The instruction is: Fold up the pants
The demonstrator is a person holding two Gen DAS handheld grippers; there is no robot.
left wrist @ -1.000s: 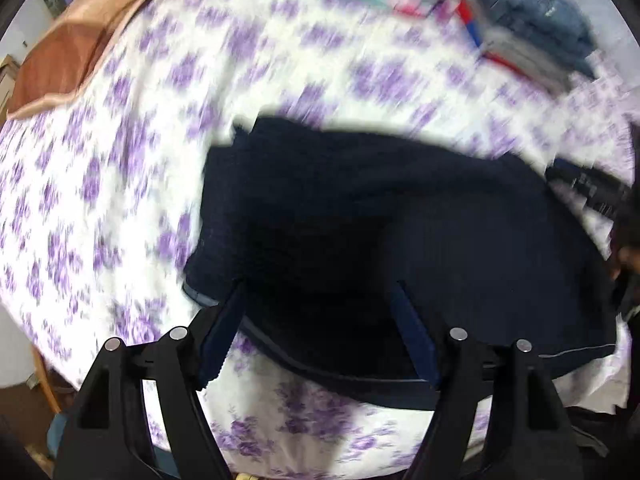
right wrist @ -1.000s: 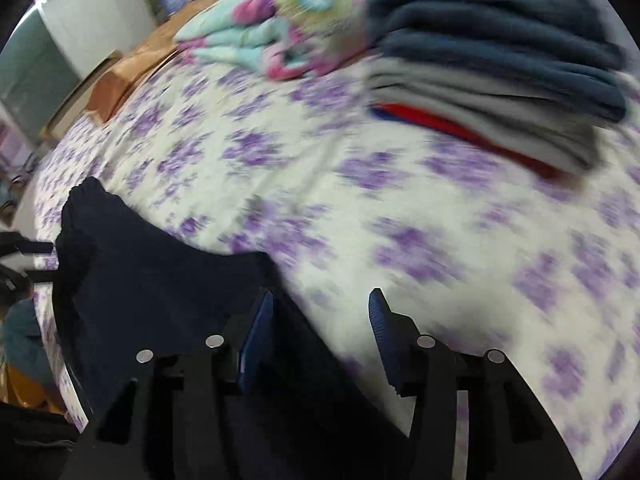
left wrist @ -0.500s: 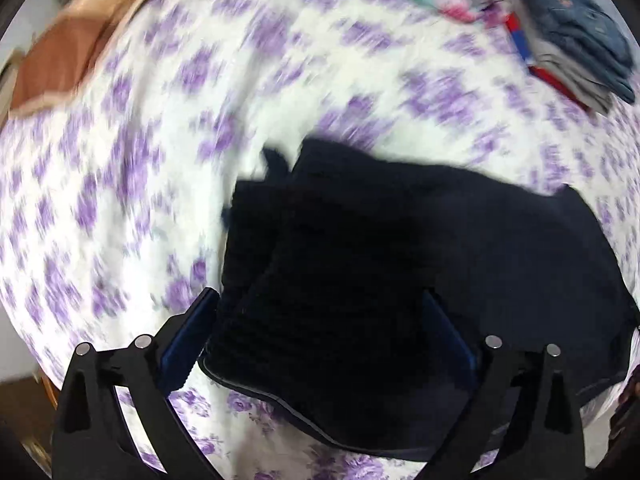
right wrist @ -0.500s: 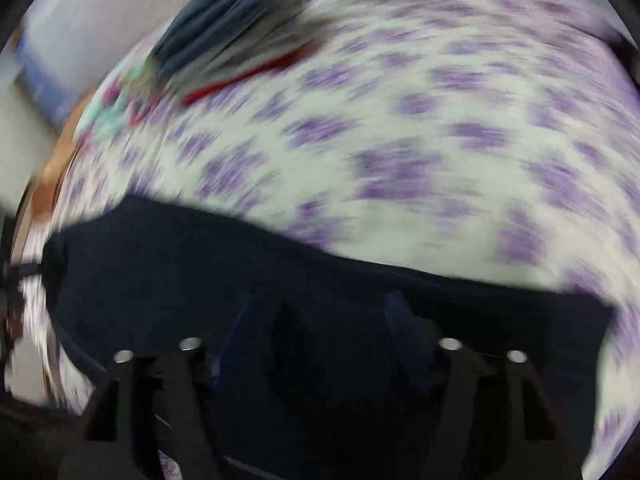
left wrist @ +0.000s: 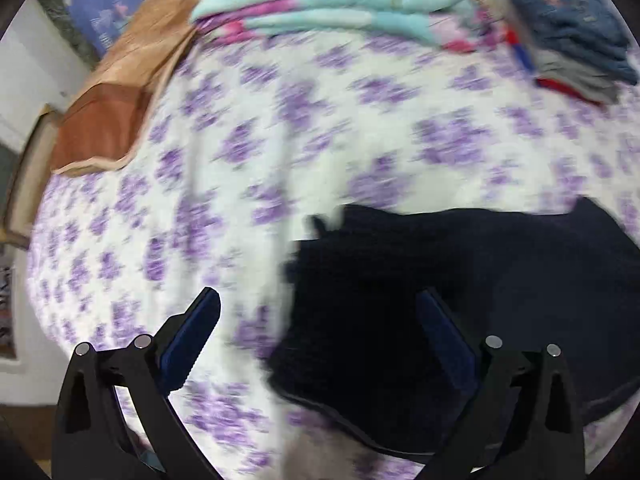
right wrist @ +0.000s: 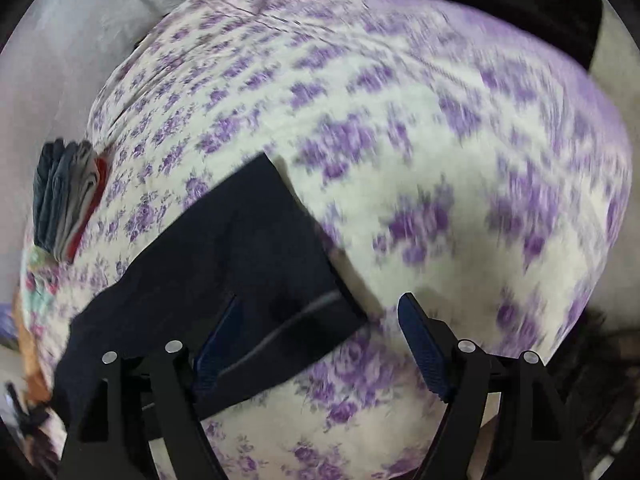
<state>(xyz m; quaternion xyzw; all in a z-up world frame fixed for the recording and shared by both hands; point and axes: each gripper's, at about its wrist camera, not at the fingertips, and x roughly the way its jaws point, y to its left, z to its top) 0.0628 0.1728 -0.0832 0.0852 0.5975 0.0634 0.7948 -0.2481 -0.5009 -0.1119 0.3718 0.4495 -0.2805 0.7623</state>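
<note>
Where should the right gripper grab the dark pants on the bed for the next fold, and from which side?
Probably the squared hem corner of the dark pants, the corner nearest the open right gripper. It lies flat on the floral bedsheet with bare sheet beside it, so come in low from that bare side and slide one jaw under the edge.

A purple-flowered bedsheet (left wrist: 304, 128) covers the bed; at its far edge lie a folded turquoise-and-pink blanket (left wrist: 340, 4), a stack of folded clothes (left wrist: 572, 56) and a brown pillow (left wrist: 116, 92)

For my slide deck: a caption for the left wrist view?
Open left tool above dark pants on a purple-flowered bedsheet.
</note>
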